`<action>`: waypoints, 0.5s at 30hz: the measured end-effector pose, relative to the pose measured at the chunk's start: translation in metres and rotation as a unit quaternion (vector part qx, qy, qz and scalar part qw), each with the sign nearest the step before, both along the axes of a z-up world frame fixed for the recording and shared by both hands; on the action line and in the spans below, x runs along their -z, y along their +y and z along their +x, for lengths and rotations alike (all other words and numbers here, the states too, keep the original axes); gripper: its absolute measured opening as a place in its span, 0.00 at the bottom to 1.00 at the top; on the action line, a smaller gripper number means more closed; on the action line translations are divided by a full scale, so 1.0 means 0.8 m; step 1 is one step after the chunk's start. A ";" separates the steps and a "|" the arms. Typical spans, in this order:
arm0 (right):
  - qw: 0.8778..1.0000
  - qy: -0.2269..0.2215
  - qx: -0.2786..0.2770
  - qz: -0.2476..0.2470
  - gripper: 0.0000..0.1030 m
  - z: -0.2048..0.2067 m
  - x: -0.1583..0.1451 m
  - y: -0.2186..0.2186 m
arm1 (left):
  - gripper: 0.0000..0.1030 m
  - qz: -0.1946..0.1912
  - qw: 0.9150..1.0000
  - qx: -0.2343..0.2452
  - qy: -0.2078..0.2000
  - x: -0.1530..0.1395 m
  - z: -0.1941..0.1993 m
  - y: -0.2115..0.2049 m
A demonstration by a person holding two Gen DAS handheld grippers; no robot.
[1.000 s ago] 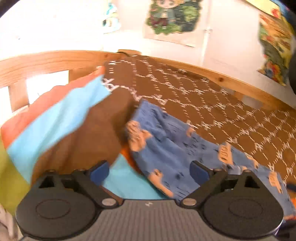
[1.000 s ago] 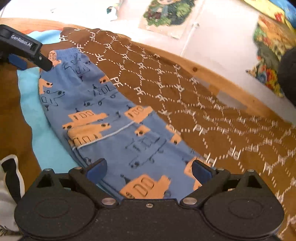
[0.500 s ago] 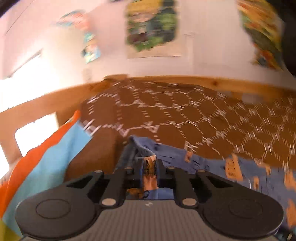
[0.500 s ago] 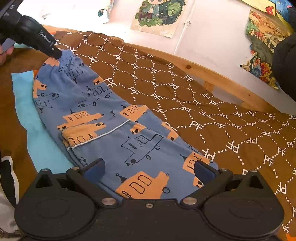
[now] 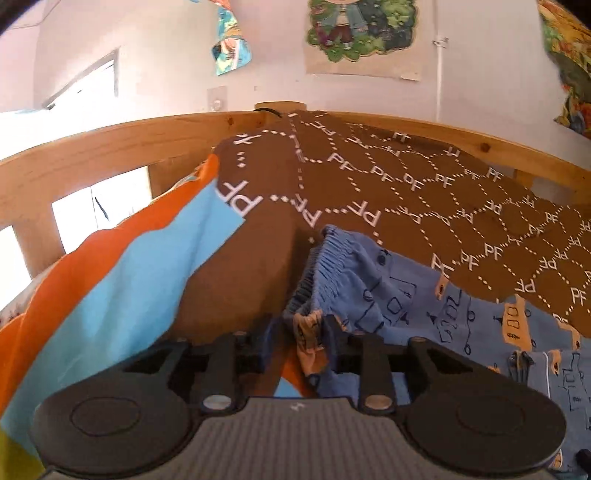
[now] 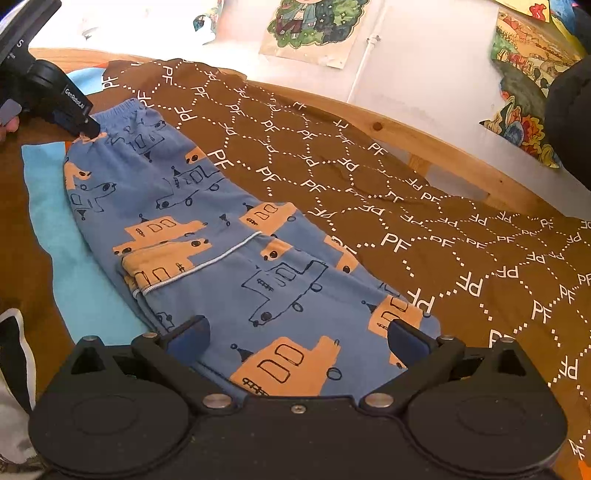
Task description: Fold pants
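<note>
I see the wooden bed rail (image 6: 413, 140) curving across the upper part of the right wrist view, with the brown patterned bedspread (image 6: 461, 236) lying open and bare to the right of the garment, which leaves plenty of room on that side. The blue pants (image 6: 229, 236) with orange vehicle prints run diagonally from upper left to bottom centre, lying flat with one leg over the other on the bedspread. A light blue cloth (image 6: 55, 229) sits beneath their left edge. My left claw (image 5: 301, 332) has the gathered waistband between its fingers at the lower middle of its own view; its jaws are opening, and the fabric looks bunched against the right finger, so I cannot tell if it is truly pinched. My right claw (image 6: 295, 332) is spread wide and released, with the leg end of the pants between its fingers, untouched. Posters (image 6: 314, 26) hang on the wall behind.
</note>
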State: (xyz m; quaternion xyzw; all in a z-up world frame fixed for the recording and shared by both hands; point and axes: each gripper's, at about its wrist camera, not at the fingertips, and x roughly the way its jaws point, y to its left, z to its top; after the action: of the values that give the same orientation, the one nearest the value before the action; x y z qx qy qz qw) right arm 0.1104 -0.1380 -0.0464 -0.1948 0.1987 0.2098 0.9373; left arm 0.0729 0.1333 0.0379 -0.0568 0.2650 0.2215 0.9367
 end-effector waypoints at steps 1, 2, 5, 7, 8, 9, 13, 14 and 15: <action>1.000 -0.001 0.000 -0.001 0.99 0.000 0.000 0.000 | 0.43 -0.001 1.000 0.003 0.000 0.001 0.001 -0.001; 1.000 -0.001 0.000 -0.001 0.99 0.000 0.000 0.000 | 0.48 -0.002 1.000 0.007 0.001 0.002 0.002 -0.002; 1.000 -0.002 0.000 -0.002 0.99 -0.001 0.001 0.001 | 0.51 -0.005 1.000 0.013 0.006 0.002 0.008 0.000; 1.000 -0.003 0.000 -0.003 0.99 -0.001 0.001 0.001 | 0.51 -0.012 1.000 0.013 0.006 0.002 0.011 0.002; 1.000 -0.003 0.000 -0.003 0.99 -0.001 0.001 0.001 | 0.51 -0.016 1.000 0.013 0.005 0.002 0.013 0.004; 1.000 -0.003 0.000 -0.004 0.99 -0.001 0.001 0.002 | 0.51 -0.019 1.000 0.013 0.005 0.002 0.014 0.005; 1.000 -0.003 0.000 -0.004 0.99 -0.001 0.001 0.002 | 0.53 -0.033 0.999 0.013 -0.001 0.001 0.015 0.010; 1.000 -0.003 0.000 -0.004 0.99 -0.001 0.002 0.002 | 0.53 -0.034 0.999 0.013 -0.002 0.002 0.015 0.010; 1.000 -0.003 0.000 -0.004 0.99 -0.001 0.002 0.002 | 0.53 -0.034 0.999 0.012 -0.003 0.002 0.015 0.009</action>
State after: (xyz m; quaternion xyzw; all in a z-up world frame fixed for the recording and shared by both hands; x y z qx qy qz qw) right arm 0.1093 -0.1367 -0.0477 -0.1991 0.1963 0.2083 0.9372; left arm 0.0846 0.1408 0.0366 -0.0858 0.2706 0.2008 0.9376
